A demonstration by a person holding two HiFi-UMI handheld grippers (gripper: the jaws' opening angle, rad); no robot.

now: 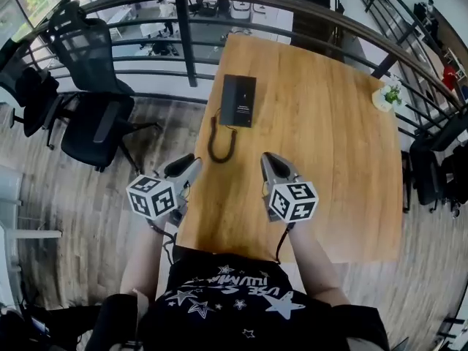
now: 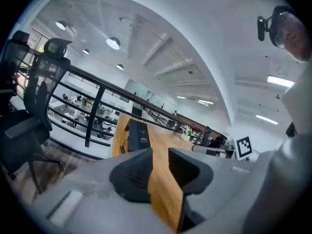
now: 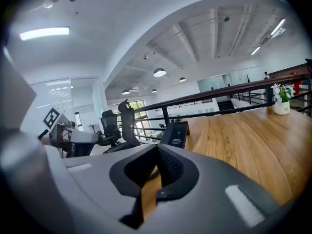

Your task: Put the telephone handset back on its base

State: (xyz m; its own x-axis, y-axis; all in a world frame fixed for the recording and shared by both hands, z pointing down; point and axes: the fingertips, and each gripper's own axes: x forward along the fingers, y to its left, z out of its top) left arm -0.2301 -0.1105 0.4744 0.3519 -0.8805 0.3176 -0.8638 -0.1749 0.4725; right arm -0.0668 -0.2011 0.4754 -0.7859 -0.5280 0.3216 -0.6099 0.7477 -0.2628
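Grippers [image 1: 179, 168] [image 1: 272, 163] abreast, slightly nose-down

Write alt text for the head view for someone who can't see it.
From above, a person holds the left gripper and right gripper at the near end of a wooden table; a black telephone with a curly cord lies beyond.

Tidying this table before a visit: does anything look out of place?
Only the coiled cord: it sprawls in a loose loop on the table, before the telephone, near the left edge. Nothing spilled.
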